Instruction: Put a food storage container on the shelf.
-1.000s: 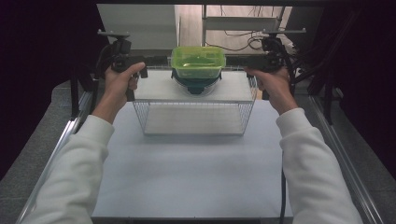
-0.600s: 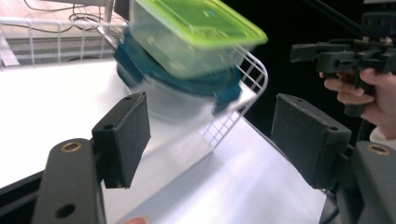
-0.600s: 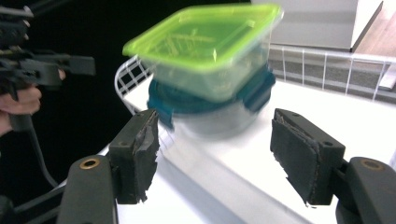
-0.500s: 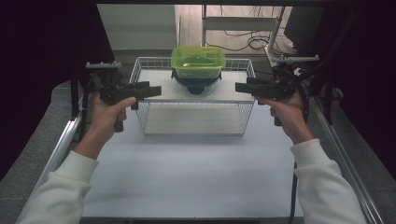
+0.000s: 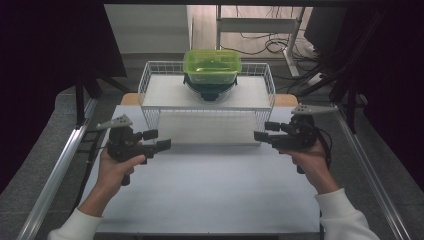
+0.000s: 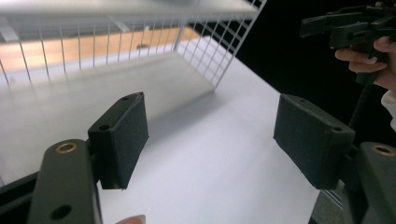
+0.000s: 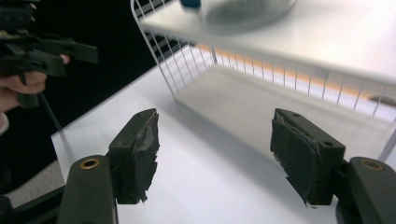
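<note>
A white wire rack [image 5: 148, 75] stands at the far middle of the white table [image 5: 210, 195]. On its top shelf a green lidded container [image 5: 212, 66] rests on a dark bowl [image 5: 209, 91]. My left gripper [image 5: 161, 139] hovers over the table in front of the rack's left corner, pointing right. Its jaws have just been opening a little and hold nothing [image 6: 215, 135]. My right gripper [image 5: 263, 131] faces it from in front of the rack's right corner, open and empty [image 7: 215, 149]. Each gripper view catches the other gripper [image 6: 345, 25] [image 7: 42, 49] farther off.
Metal rails [image 5: 55, 170] run along both sides of the table. Cables and a white frame [image 5: 260, 25] lie on the floor behind the rack. A wooden strip [image 5: 131, 98] shows under the rack's back corners.
Both hands left the rack's sides and came down and toward the near side. The grippers now point at each other over the table. The rack and the container stayed put.
</note>
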`<state>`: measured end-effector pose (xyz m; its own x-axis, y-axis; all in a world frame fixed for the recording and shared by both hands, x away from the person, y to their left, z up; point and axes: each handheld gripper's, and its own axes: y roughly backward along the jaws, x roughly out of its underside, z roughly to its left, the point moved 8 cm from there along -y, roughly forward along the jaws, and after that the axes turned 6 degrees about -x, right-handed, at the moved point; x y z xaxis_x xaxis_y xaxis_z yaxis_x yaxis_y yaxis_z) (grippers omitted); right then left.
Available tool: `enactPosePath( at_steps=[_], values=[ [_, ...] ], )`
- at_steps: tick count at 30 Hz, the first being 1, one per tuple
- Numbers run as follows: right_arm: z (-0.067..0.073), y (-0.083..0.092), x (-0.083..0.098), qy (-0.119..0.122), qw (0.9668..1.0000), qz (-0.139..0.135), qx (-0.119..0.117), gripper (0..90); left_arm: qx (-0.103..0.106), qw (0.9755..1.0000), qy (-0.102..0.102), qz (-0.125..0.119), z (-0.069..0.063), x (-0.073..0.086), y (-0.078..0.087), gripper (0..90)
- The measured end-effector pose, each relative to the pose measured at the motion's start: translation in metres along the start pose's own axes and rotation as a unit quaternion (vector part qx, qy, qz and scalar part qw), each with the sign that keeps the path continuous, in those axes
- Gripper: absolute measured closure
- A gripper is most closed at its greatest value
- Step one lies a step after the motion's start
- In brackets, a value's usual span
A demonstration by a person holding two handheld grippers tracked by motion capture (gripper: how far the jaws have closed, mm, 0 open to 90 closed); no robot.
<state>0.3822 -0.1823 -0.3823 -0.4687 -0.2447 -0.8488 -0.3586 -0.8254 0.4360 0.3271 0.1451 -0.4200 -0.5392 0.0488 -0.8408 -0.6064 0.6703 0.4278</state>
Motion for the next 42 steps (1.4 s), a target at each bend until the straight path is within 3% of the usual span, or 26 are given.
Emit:
enactPosePath(
  at_steps=[7, 13, 17, 20, 22, 30, 42],
  values=[
    [0.006, -0.011, 0.047, -0.002, 0.9993, 0.038, 0.001, 29.7, -0.005, 0.9993, -0.007, 0.038, -0.002, 0.05, -0.008, 24.4],
    [0.004, -0.024, 0.088, -0.029, 0.9976, 0.064, -0.002, 28.6, -0.013, 0.9963, -0.019, 0.082, -0.003, 0.087, -0.024, 23.8],
    [-0.005, -0.031, 0.117, -0.037, 0.9951, 0.091, 0.012, 27.8, -0.025, 0.995, -0.015, 0.095, 0.002, 0.101, -0.029, 23.8],
    [-0.008, -0.038, 0.134, -0.038, 0.9928, 0.112, 0.016, 26.4, -0.042, 0.9925, -0.027, 0.112, 0.004, 0.111, -0.034, 22.9],
    [-0.01, -0.043, 0.143, -0.037, 0.9911, 0.126, 0.021, 25.6, -0.039, 0.9923, -0.025, 0.115, 0.004, 0.114, -0.036, 22.8],
    [-0.014, -0.042, 0.143, -0.037, 0.9921, 0.115, 0.034, 24.0, -0.049, 0.9925, -0.017, 0.11, 0.013, 0.114, -0.034, 22.5],
    [-0.015, -0.044, 0.143, -0.036, 0.9925, 0.111, 0.035, 22.6, -0.059, 0.992, -0.016, 0.11, 0.017, 0.115, -0.032, 21.5]
  ],
)
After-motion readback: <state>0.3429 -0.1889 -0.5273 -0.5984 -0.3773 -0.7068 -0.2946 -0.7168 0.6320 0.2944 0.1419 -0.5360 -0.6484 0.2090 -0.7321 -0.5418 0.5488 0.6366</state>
